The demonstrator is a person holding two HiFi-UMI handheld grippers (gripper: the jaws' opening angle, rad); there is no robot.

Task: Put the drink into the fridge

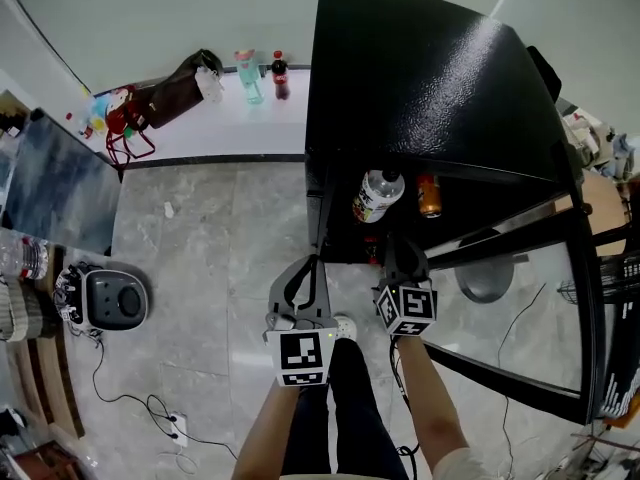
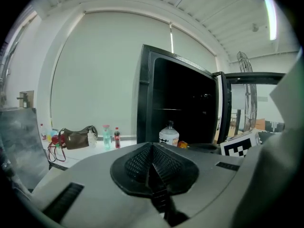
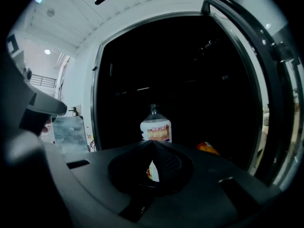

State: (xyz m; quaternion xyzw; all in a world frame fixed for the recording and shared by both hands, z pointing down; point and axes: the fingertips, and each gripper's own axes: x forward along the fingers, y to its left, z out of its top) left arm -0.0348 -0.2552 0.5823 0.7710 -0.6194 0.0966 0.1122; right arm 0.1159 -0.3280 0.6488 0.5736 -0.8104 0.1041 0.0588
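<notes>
Below, grey marble floor (image 1: 200,268), open black fridge (image 1: 420,78); left gripper (image 2: 152,149), right gripper (image 3: 153,145), jaws together, empty.

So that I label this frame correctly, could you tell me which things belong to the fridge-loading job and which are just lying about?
Job: open fridge, white-labelled bottle and orange drink inside it.
Lying about: brown handbag, green bottle, cola bottle, grey floor device.

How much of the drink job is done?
Nearly done. A white-labelled bottle stands inside the fridge beside an orange can. In hand: nothing; the left claw and right claw are shut, empty. Left: the door is open, so probably closing it.
</notes>
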